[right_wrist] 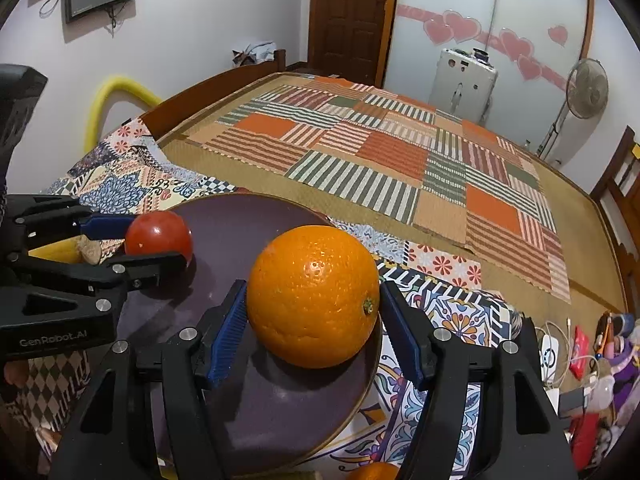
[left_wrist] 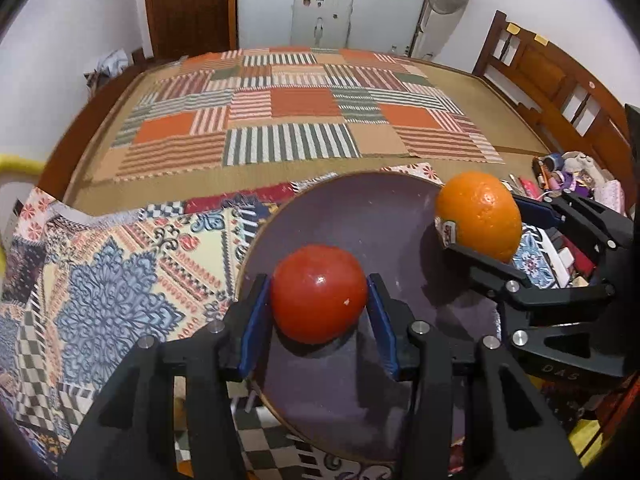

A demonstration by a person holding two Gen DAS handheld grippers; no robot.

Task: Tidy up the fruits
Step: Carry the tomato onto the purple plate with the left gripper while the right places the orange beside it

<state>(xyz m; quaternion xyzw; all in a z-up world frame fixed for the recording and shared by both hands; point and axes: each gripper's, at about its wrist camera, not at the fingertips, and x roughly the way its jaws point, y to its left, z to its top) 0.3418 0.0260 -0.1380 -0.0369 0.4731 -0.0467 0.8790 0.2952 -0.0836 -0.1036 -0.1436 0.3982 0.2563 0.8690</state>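
Note:
A dark purple plate [left_wrist: 360, 216] [right_wrist: 248, 412] lies on a patterned cloth. A red tomato [left_wrist: 319, 293] [right_wrist: 158, 236] rests on the plate between the blue pads of my left gripper [left_wrist: 319, 300] [right_wrist: 136, 244], which touch it on both sides. An orange [right_wrist: 313, 295] [left_wrist: 478, 214] sits at the plate's right edge between the pads of my right gripper [right_wrist: 314, 320] [left_wrist: 484, 224]. The left pad touches it; a small gap shows at the right pad [right_wrist: 400, 332].
The patterned cloth [left_wrist: 112, 280] covers the near end of a bed with a striped patchwork mat [left_wrist: 288, 116]. A banana [right_wrist: 64, 252] lies left of the plate. Another orange [right_wrist: 374, 472] shows at the bottom edge. Clutter [left_wrist: 568, 184] lies at the right by the wooden headboard.

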